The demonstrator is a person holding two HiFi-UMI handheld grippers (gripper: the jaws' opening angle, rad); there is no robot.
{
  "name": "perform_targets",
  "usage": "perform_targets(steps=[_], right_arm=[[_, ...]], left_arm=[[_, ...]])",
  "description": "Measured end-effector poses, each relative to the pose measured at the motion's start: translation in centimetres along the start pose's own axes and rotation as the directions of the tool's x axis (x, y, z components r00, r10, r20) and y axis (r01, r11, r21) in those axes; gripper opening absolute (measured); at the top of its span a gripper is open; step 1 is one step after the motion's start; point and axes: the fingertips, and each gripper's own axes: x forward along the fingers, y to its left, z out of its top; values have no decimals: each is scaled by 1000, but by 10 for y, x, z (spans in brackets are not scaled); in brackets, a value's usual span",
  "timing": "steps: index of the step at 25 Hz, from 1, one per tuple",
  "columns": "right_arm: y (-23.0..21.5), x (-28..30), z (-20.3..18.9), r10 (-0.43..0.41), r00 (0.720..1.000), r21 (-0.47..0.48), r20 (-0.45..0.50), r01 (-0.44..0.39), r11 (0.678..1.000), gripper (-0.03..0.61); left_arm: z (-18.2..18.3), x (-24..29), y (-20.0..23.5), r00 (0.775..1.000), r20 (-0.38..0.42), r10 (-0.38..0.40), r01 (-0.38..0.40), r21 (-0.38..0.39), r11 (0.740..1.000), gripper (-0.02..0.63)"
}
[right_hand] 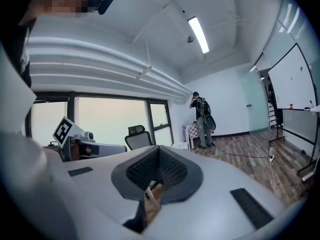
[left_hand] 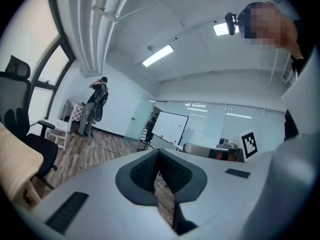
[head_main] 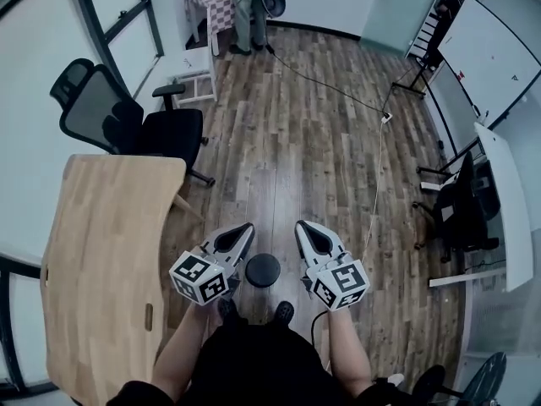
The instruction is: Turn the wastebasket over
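- The wastebasket stands on the wood floor, right in front of my shoes. From above I see only a round dark top.
- I cannot tell if that round face is the open mouth or the flat bottom. So I cannot say if the basket is upside down yet.
- The left gripper is up in the air, well above the basket and a bit to its left. Its fingers are pressed together and hold nothing.
- The right gripper is up on the other side, just the same. Its fingers are together too, with nothing in them.
- Both grippers point out across the room, not down at the basket.
- I think no grab is going on now. This is the very start or the very end.
- If the flip is not done, I must open both sets of fingers, go down, pinch the rim on two sides and roll the basket over.
- A wooden table is on my left, with a black chair behind it. A person stands far off.
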Motion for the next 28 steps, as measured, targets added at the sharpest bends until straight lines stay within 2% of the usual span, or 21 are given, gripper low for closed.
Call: perform_targets(steps=[7, 14, 28], right_arm=[[10, 2, 14, 23, 1000, 7, 10, -23, 1000, 32], [26, -5, 11, 44, 999, 1, 19, -44, 999, 32], [41, -11, 15, 66, 997, -40, 27, -65, 997, 32]], left_arm=[[31, -1, -6, 999, 40, -3, 2, 43, 999, 17], [27, -10, -16, 999, 43, -8, 7, 29, 1000, 17], [22, -19, -24, 1000, 27, 15, -16, 56, 998, 17]])
